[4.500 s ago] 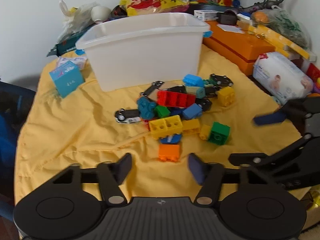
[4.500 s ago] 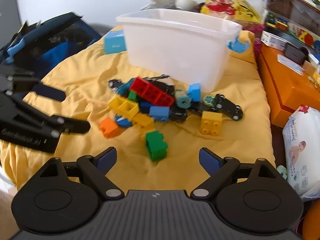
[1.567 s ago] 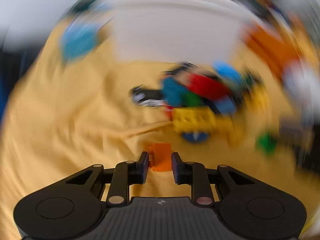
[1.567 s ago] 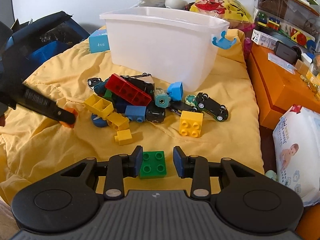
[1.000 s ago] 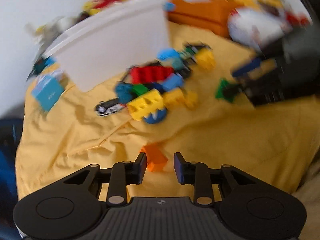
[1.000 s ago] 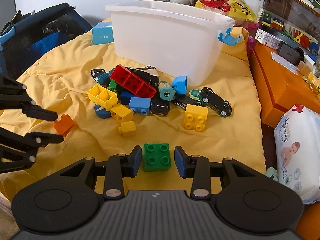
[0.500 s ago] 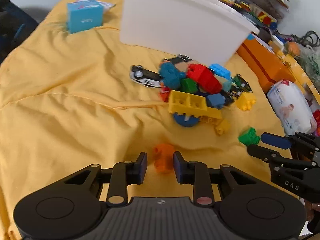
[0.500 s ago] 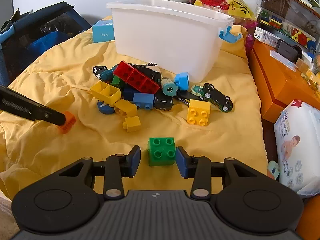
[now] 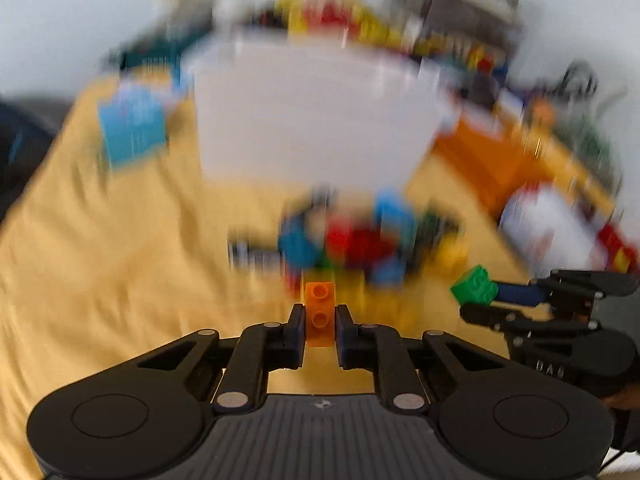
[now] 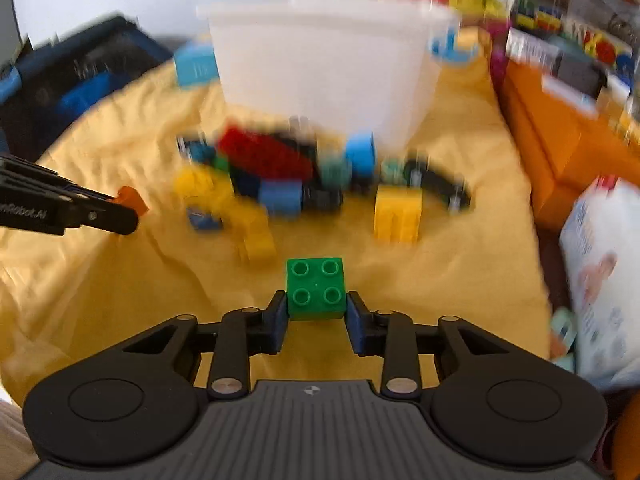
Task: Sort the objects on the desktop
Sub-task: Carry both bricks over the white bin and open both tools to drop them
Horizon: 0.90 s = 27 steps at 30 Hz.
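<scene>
My left gripper (image 9: 319, 316) is shut on a small orange brick (image 9: 319, 312), which is held clear of the yellow cloth (image 9: 120, 280). My right gripper (image 10: 316, 312) has a green four-stud brick (image 10: 316, 288) between its closing jaws, and the pads touch both of its sides. In the left wrist view the green brick (image 9: 474, 289) hangs at the right gripper's tip. The right wrist view shows the orange brick (image 10: 130, 196) at the left gripper's tip. A blurred pile of bricks and toy cars (image 10: 280, 168) lies in front of a white bin (image 10: 320, 60).
A blue box (image 9: 132, 128) sits left of the bin. An orange case (image 9: 480, 152) and a pack of wipes (image 10: 600, 260) border the cloth on the right. A dark bag (image 10: 80, 72) lies beyond the left edge. Cluttered shelves stand behind.
The left jaws have shut on the orange brick and lifted it off the cloth, with the wrist rolled. The right jaws have come in against the green brick.
</scene>
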Each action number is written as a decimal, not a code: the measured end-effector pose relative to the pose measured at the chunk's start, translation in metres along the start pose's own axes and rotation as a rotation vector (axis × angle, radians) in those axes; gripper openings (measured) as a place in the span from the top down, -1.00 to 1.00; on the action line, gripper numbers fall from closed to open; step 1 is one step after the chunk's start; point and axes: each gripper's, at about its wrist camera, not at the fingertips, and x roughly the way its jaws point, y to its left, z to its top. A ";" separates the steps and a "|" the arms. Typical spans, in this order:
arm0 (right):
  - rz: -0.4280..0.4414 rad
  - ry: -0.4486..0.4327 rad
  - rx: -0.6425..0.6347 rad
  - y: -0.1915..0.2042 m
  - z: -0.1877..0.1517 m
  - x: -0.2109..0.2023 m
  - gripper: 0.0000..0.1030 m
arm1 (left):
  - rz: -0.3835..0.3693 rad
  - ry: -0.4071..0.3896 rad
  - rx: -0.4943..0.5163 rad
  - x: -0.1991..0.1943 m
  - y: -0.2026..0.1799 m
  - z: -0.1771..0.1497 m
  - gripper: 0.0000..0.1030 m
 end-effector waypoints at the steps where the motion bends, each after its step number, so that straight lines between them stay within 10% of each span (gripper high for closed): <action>1: -0.010 -0.044 -0.020 -0.001 0.014 -0.008 0.34 | -0.001 -0.044 0.015 -0.008 -0.001 0.017 0.67; 8: -0.091 -0.296 -0.028 -0.024 0.136 -0.010 0.33 | 0.057 -0.282 0.100 -0.005 0.001 0.142 0.66; 13: -0.101 -0.242 0.007 -0.031 0.170 0.032 0.27 | 0.162 -0.217 0.138 0.051 0.002 0.171 0.52; 21: -0.115 -0.282 0.014 -0.041 0.149 0.017 -0.14 | 0.113 -0.258 0.109 0.021 -0.002 0.138 -0.24; 27: -0.119 -0.387 0.055 -0.050 0.074 -0.004 -0.85 | 0.169 -0.279 0.093 0.001 -0.010 0.057 -0.40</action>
